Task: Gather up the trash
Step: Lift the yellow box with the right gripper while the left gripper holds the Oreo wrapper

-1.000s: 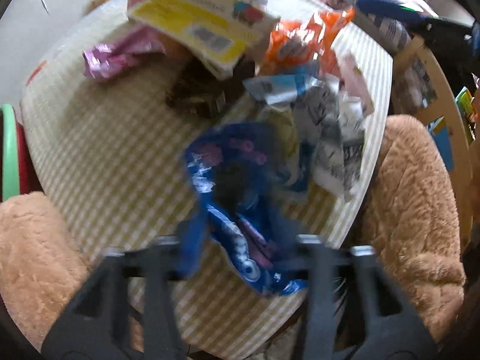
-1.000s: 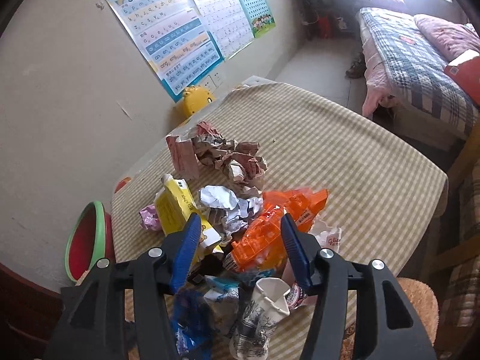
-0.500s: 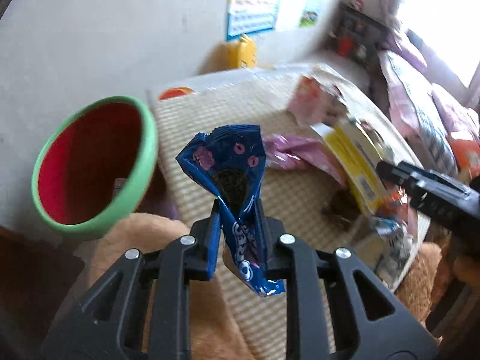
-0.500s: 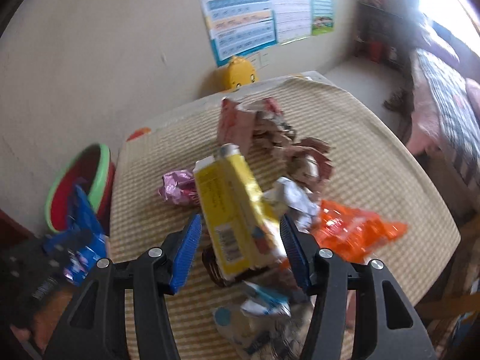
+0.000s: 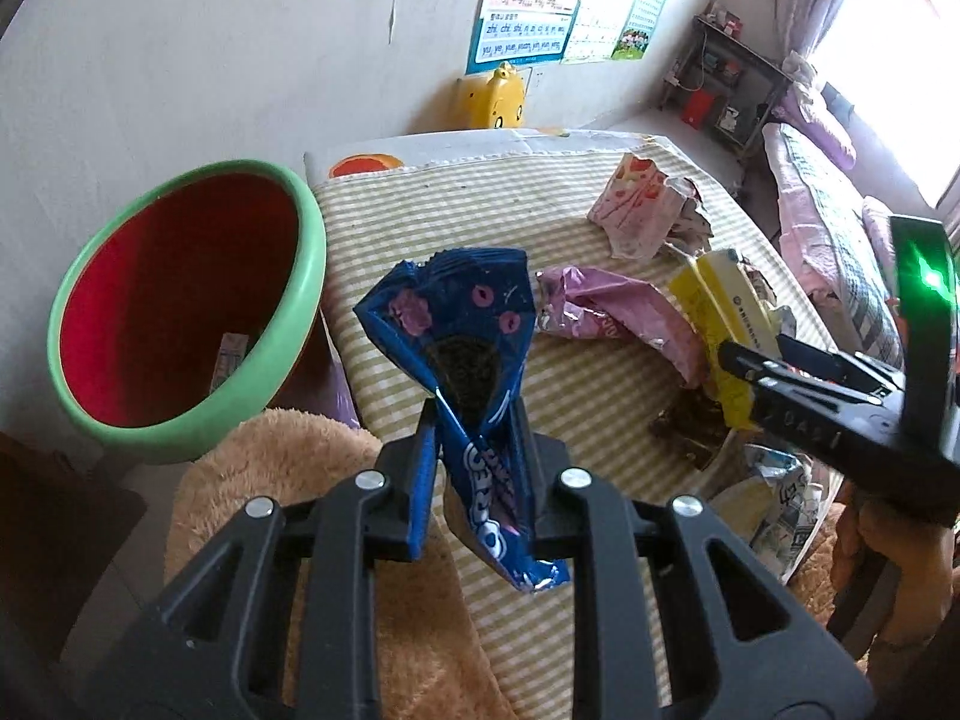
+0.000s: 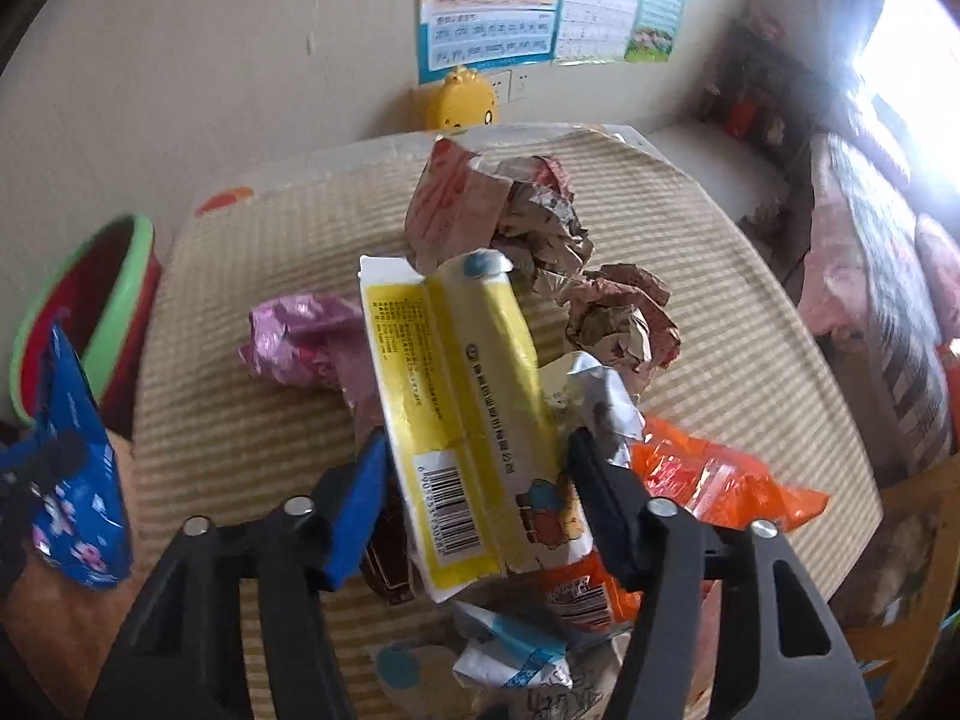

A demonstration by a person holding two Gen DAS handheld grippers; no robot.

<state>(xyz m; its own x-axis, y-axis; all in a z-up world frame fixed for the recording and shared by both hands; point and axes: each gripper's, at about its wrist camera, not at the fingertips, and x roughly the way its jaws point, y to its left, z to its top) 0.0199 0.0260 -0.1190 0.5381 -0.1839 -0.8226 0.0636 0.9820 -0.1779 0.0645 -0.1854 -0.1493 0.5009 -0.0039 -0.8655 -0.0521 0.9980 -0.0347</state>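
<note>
the green-rimmed red bin (image 5: 180,312) sits leftmost, just beside the left edge of the striped table (image 5: 480,204), with a small paper scrap lying inside it. right of the bin, the left gripper (image 5: 474,420) is clenched on a blue oreo wrapper (image 5: 462,348), held upright in the air near the bin's rim and over the table's near left corner; a tan plush cushion (image 5: 288,468) lies below it. further right on the table come a pink foil wrapper (image 5: 606,312), a red-and-white crumpled bag (image 5: 636,210) and brown crumpled paper (image 6: 612,312) behind it. the right gripper (image 6: 474,468) stands with its fingers parted around the lower end of a yellow carton (image 6: 462,396), which lies tilted over the pile; whether the pads touch it i cannot tell. an orange snack wrapper (image 6: 720,480) lies right of the carton. a yellow duck-shaped toy (image 6: 462,102) sits behind the table against the wall.
</note>
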